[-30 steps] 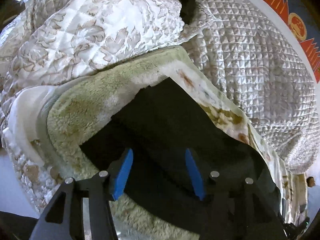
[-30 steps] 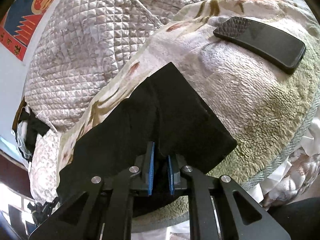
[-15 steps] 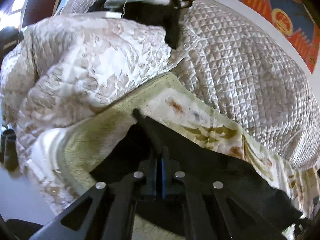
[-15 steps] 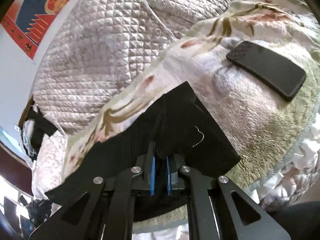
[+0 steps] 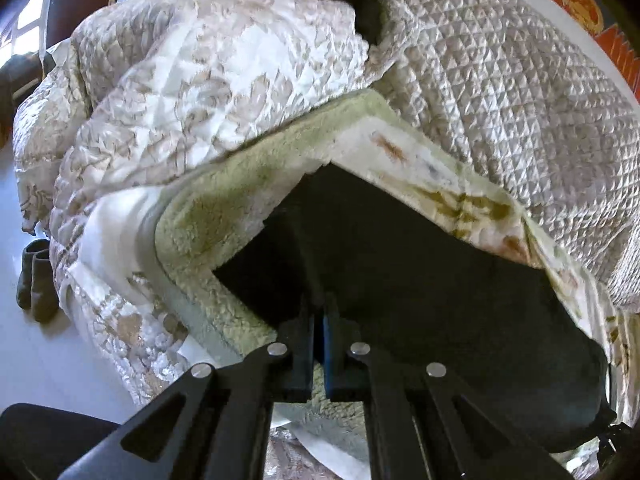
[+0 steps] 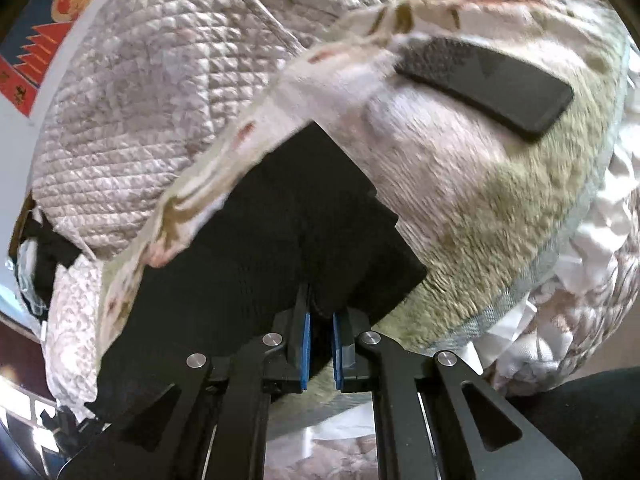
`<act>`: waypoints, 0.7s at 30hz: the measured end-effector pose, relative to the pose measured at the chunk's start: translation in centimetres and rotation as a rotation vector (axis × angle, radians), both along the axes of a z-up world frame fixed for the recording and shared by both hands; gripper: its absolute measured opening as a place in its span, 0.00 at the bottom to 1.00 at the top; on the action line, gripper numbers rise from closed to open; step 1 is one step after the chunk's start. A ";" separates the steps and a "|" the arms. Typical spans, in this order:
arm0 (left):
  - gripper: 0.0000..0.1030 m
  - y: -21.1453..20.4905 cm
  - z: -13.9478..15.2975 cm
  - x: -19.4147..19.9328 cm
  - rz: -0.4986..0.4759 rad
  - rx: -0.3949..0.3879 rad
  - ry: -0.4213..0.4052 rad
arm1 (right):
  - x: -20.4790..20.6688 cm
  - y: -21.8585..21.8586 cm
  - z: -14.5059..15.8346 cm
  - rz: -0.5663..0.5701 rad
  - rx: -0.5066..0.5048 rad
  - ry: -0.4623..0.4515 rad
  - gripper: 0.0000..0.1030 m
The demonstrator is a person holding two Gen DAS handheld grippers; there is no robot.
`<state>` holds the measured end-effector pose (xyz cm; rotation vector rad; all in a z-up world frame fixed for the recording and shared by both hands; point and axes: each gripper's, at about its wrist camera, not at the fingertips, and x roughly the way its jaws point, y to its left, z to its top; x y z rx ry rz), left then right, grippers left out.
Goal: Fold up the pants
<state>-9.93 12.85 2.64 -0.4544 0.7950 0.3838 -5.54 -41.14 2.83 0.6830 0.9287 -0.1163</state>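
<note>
Both pinched shut on the near edge of the black pants [image 5: 400, 264] at lower centre of frame: left tongs [image 5: 319, 334], right tongs [image 6: 319, 322]. Lift evenly (phone [image 6: 486, 80] nearby), carry forward over the fleece blanket [image 5: 224, 216].

Daylight from window [image 5: 28, 28]; strong fisheye bending at edges; right view motion-blurred; corners dark.

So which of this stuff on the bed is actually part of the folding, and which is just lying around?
Part of the job:
black pants
left gripper, clamped on them
right gripper, clamped on them

Just lying about:
phone
fleece blanket
quilted bedspread
socks
</note>
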 end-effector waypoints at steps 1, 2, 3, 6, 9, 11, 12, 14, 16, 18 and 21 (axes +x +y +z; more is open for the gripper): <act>0.05 0.0 -0.4 0.2 0.000 -0.006 0.020 | 0.0 0.1 0.1 0.005 -0.006 -0.001 0.07; 0.05 0.0 -0.4 0.0 -0.001 -0.009 0.019 | -0.1 0.2 0.5 0.009 -0.021 -0.007 0.07; 0.05 0.0 -0.2 -0.1 -0.001 -0.003 0.016 | -0.3 0.2 1.0 0.000 -0.028 -0.014 0.08; 0.09 0.4 0.8 -0.7 0.041 0.014 0.004 | -1.4 -0.1 2.9 -0.046 -0.111 -0.037 0.19; 0.10 0.9 2.1 -1.4 0.107 0.058 -0.009 | -2.4 -0.2 5.2 -0.101 -0.229 -0.085 0.21; 0.11 0.9 3.1 -1.6 0.136 0.097 -0.030 | -2.7 -0.1 6.4 -0.127 -0.291 -0.130 0.21; 0.13 0.8 3.5 -1.6 0.133 0.101 -0.050 | -2.4 0.2 6.7 -0.109 -0.310 -0.144 0.21; 0.27 0.2 3.9 -1.2 0.096 0.093 -0.081 | -1.4 1.3 6.3 -0.021 -0.324 -0.139 0.21; 0.30 -0.7 3.7 -0.3 0.028 0.073 -0.092 | -0.1 2.4 4.9 0.070 -0.295 -0.105 0.21; 0.31 -1.4 2.7 1.0 -0.043 0.040 -0.069 | 1.1 3.3 2.7 0.125 -0.308 -0.007 0.21; 0.31 -1.5 -0.4 2.7 -0.086 -0.012 0.084 | 1.1 3.3 2.0 0.135 -0.324 0.008 0.21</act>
